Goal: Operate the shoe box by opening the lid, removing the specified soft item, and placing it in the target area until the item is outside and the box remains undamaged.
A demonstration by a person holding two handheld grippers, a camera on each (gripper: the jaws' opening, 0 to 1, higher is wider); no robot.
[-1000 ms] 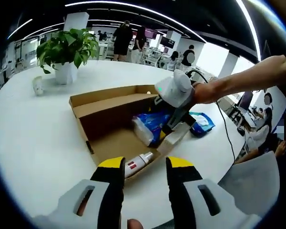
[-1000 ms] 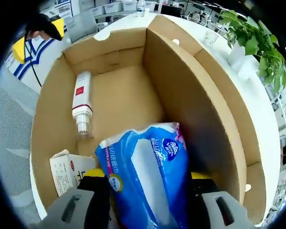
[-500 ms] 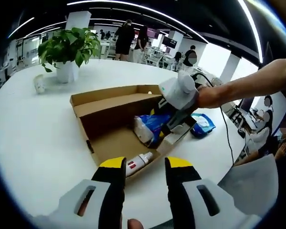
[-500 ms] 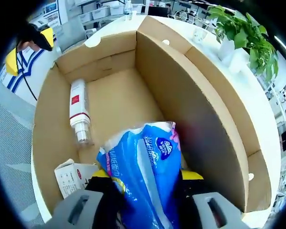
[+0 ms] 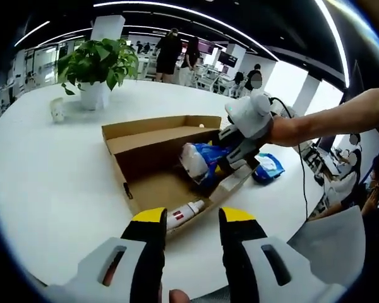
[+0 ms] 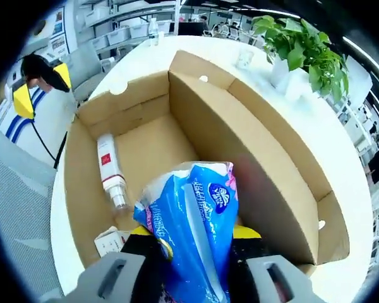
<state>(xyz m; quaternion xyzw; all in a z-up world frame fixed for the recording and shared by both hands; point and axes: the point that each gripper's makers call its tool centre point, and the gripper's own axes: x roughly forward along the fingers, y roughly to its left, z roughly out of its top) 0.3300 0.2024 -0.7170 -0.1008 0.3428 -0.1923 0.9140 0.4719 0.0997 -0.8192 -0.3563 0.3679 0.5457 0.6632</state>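
Observation:
An open cardboard shoe box (image 5: 150, 165) (image 6: 252, 158) lies on the white table (image 5: 44, 177), its lid folded back. My right gripper (image 5: 222, 165) (image 6: 192, 259) is shut on a blue soft tissue pack (image 5: 201, 161) (image 6: 192, 214) and holds it lifted above the box floor. A white bottle with a red label (image 5: 182, 215) (image 6: 109, 170) lies on the box floor, beside a small white carton (image 6: 109, 240). My left gripper (image 5: 191, 228) stands open near the table's front edge, short of the box, with nothing between its fingers.
A potted green plant (image 5: 96, 66) (image 6: 294, 44) and a small white cup (image 5: 57, 108) stand at the back of the table. Another blue pack (image 5: 267, 168) lies on the table right of the box. People sit and stand around the room.
The right gripper has risen with the tissue pack, lifting it higher out of the box. The left gripper has stayed in place.

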